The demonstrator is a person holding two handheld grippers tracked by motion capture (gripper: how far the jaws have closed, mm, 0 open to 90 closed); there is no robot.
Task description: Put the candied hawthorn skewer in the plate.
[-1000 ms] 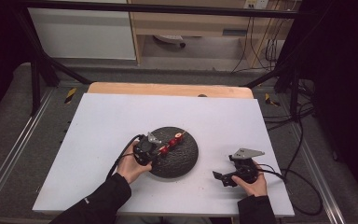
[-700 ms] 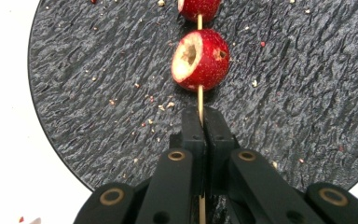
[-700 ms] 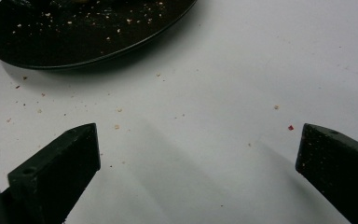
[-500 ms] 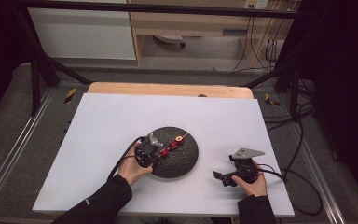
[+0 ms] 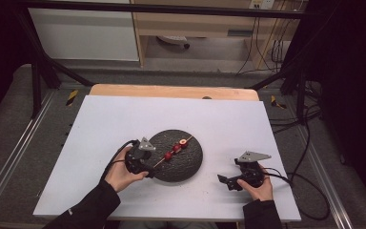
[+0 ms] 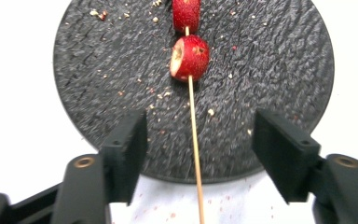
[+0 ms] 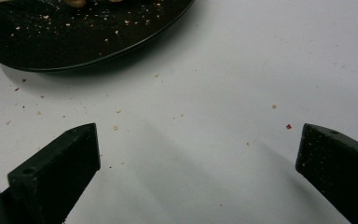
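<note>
A thin wooden skewer (image 6: pixel 193 126) lies on a round black textured plate (image 5: pixel 190 164), threaded with three red fruits (image 5: pixel 176 148). Two of these fruits (image 6: pixel 189 58) appear in the left gripper view, the nearer one cut open on its side. My left gripper (image 6: pixel 198 126) is open at the plate's near-left rim; the skewer's bare stick runs between its jaws and neither jaw touches it. In the high view the left gripper (image 5: pixel 147 164) sits beside the plate. My right gripper (image 5: pixel 226 181) rests low over the white table to the right of the plate, open and holding nothing (image 7: pixel 198 133).
The white table top (image 5: pixel 248 124) carries crumbs and red specks around the plate (image 7: pixel 74 42). A wooden strip (image 5: pixel 171 90) runs along the far edge. Cables (image 5: pixel 305 181) trail off the right side. Metal frame legs (image 5: pixel 35 81) stand at the back corners.
My left gripper has drawn back slightly toward the plate's near-left rim. The skewer's position on the plate has barely changed. The right gripper has not moved.
</note>
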